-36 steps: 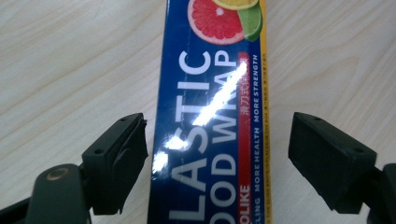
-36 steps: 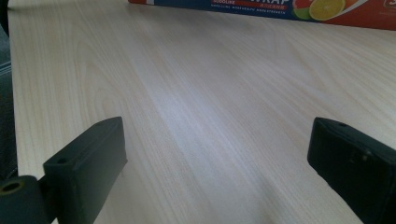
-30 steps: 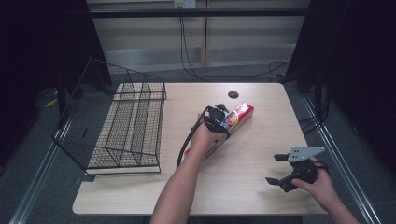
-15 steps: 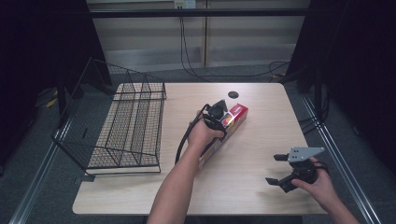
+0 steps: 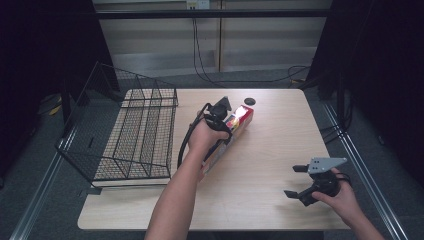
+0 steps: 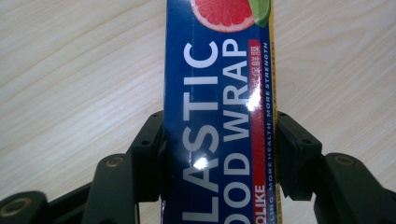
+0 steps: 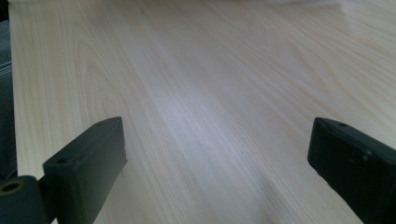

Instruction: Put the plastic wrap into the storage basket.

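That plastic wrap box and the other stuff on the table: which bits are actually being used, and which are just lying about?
In use:
- plastic wrap box, clamped in the left gripper

Lying about:
- wire rack
- small black disc
- right gripper, open over bare table

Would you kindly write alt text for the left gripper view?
The left tongs are shut on a blue plastic food wrap box, one black pad on each long side. Pale wooden table lies behind it.
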### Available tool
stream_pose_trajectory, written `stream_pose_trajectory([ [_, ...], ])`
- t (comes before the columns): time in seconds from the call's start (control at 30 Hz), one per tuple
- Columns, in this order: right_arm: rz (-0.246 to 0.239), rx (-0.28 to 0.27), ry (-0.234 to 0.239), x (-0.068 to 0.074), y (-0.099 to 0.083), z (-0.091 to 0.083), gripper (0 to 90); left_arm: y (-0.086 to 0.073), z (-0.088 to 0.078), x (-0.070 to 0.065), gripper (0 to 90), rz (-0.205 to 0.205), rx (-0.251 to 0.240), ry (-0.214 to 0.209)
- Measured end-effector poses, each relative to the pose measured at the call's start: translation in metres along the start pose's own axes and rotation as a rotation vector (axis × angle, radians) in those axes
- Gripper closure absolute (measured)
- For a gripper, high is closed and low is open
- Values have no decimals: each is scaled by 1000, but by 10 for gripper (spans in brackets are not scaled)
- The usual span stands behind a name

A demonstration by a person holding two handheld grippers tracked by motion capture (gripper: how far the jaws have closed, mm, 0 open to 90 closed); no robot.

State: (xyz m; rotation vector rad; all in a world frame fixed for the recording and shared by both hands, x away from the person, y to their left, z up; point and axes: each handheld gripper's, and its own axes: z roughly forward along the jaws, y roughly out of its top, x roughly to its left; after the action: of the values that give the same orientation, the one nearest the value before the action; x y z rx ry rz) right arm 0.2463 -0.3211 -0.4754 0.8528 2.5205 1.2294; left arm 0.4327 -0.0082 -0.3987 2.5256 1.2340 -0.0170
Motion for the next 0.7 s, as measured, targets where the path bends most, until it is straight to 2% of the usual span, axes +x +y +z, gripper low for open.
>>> stream_pose_trajectory([
  [0.3, -1, -1, 2, 0, 0, 0, 41, -5, -20, 11, 445, -30, -1, 22],
  [0.7, -4, -4, 4, 1, 1, 0, 39, -5, -44, 17, 445, -79, -15, 37],
])
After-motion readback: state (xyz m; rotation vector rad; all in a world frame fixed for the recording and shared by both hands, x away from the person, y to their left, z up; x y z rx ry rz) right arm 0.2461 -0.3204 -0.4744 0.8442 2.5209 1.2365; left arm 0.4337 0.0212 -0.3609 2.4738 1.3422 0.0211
